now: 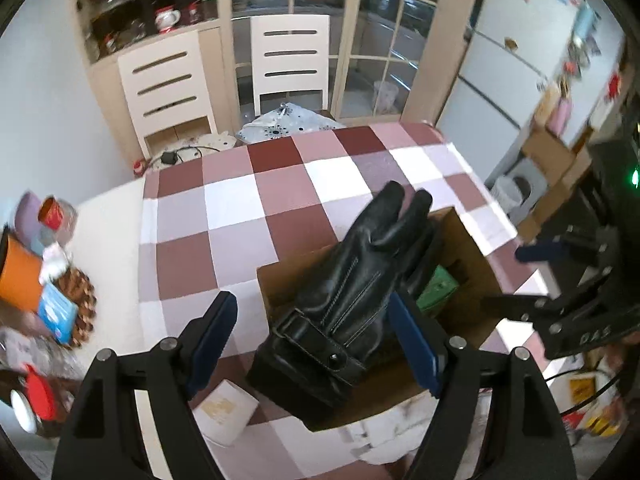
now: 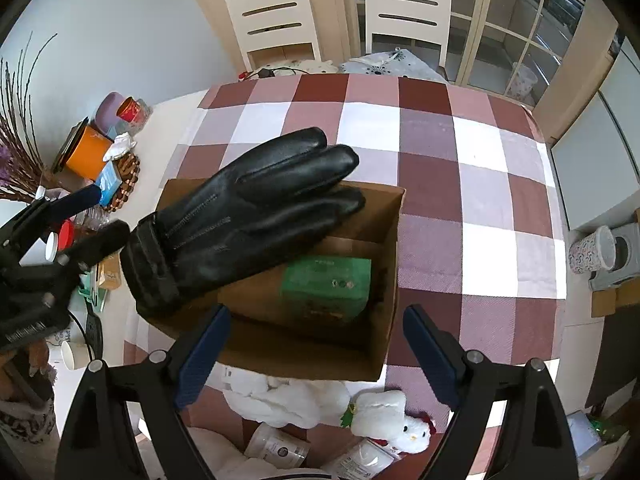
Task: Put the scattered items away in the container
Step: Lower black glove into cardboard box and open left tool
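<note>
Left gripper (image 1: 316,344) is spread wide; black leather glove (image 1: 344,296), soft and floppy, hangs over the cardboard box (image 2: 384,280), apparently unclamped. Right gripper (image 2: 320,344) is open, empty.

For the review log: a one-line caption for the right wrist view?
Black glove draped over cardboard box rim, green packet inside.

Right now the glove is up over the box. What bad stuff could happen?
1. The left gripper looks open around the black glove, and the glove's cuff hangs past the cardboard box's rim, so it may slide out onto the table.
2. The glove could land on the green packet and stick up out of the box.
3. The white plush toy lies close to the box, and a gripper might bump it.
</note>
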The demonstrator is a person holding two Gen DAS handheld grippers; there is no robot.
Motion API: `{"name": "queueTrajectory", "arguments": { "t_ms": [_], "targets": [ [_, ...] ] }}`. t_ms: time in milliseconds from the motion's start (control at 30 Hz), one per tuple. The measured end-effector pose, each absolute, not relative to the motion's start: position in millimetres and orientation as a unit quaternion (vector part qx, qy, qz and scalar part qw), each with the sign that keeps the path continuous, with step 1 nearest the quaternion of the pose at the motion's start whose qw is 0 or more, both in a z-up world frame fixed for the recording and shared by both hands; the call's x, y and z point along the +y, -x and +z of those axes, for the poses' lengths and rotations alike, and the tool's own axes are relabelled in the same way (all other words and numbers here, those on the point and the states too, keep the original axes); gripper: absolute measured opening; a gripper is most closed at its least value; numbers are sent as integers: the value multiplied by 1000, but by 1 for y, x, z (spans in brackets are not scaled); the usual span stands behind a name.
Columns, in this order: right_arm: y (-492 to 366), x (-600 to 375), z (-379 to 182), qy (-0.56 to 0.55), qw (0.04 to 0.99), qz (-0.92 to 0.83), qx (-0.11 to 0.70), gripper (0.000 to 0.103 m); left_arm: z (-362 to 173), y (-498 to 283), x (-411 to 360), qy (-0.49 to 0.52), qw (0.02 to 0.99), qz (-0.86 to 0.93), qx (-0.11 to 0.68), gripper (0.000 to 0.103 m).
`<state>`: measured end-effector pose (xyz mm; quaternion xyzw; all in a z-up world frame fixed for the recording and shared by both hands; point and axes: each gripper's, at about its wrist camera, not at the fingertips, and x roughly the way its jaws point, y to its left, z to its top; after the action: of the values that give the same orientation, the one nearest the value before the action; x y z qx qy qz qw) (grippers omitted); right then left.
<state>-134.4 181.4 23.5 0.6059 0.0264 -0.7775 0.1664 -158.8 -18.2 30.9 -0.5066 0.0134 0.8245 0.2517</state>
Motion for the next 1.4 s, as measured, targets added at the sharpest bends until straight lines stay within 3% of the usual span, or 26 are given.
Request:
{"name": "queueTrajectory", "arguments": {
  "t_ms": [233, 533, 733, 900, 1133, 1400],
  "targets": [
    [134, 184, 22, -610, 168, -774, 18, 90, 6, 168, -21, 547, 226, 806, -2, 81],
    [131, 183, 20, -613, 180, -769, 14, 90, -49, 167, 26, 610, 213, 761, 59, 81],
    [134, 187, 16, -618, 175, -766, 10, 90, -22, 145, 36, 588, 289, 755, 20, 81],
    [135, 190, 17, -618, 175, -766, 5, 90, 3, 150, 18, 571, 295, 765, -27, 81],
    [135, 196, 19, -615, 172, -769, 3, 90, 19, 156, -7, 560, 267, 782, -60, 81],
    [124, 215, 19, -617, 158, -771, -1, 90, -9, 144, -57, 590, 200, 776, -100, 81]
  ]
}}
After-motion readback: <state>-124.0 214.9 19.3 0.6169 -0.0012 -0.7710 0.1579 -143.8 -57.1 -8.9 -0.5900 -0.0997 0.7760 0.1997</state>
